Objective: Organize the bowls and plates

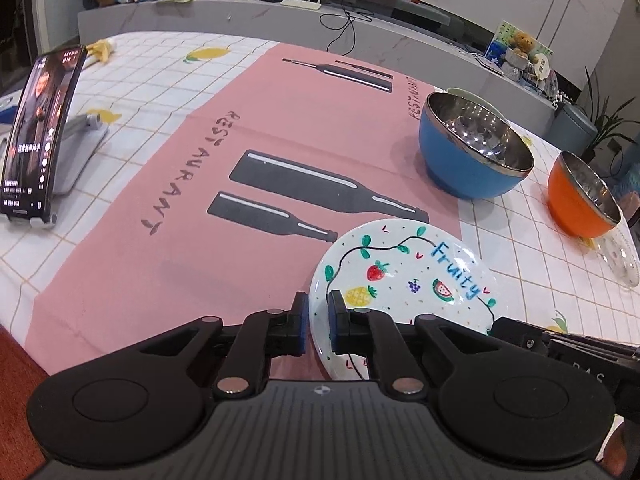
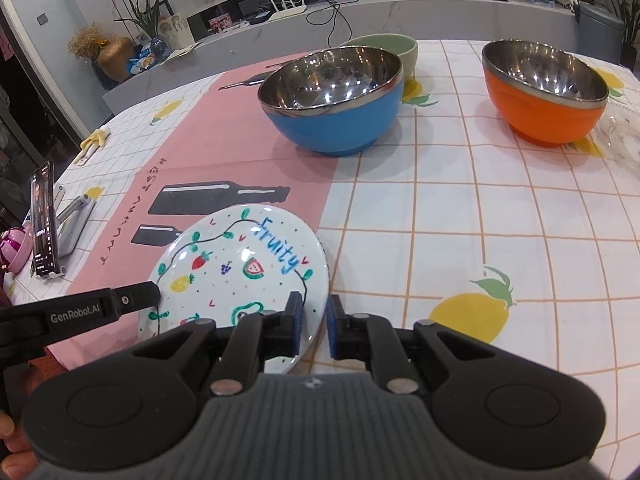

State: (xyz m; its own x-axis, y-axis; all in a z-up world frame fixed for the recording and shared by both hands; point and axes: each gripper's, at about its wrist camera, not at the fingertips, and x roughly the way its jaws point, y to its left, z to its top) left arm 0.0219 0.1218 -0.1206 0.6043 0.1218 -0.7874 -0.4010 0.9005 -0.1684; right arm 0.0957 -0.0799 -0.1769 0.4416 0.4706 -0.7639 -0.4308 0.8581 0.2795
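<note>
**Fruity plate pinched from both sides**

Over the near edge of the pink placemat (image 1: 160, 208), the white "Fruity" plate (image 1: 404, 280) sits tilted between my two grippers. My left gripper (image 1: 318, 322) has its jaws narrowed on the plate's left rim, blue pads either side of the edge. My right gripper (image 2: 314, 322) is clamped the same way on the right rim. Each gripper's body covers the plate's near edge, so I cannot tell whether the underside touches the tablecloth (image 2: 480, 220).

Beyond the plate stands the blue steel-lined bowl (image 2: 332, 100), partly on the placemat. A pale green bowl (image 2: 384, 46) sits behind it, mostly hidden; only its rim shows. Well to the right is the orange steel-lined bowl (image 2: 548, 92), with a clear glass dish (image 2: 624, 136) just beside it, cut off by the frame and hard to make out.

At the far left, a phone (image 1: 40, 136) leans on a stand (image 1: 78, 152), its screen too small to read.
</note>
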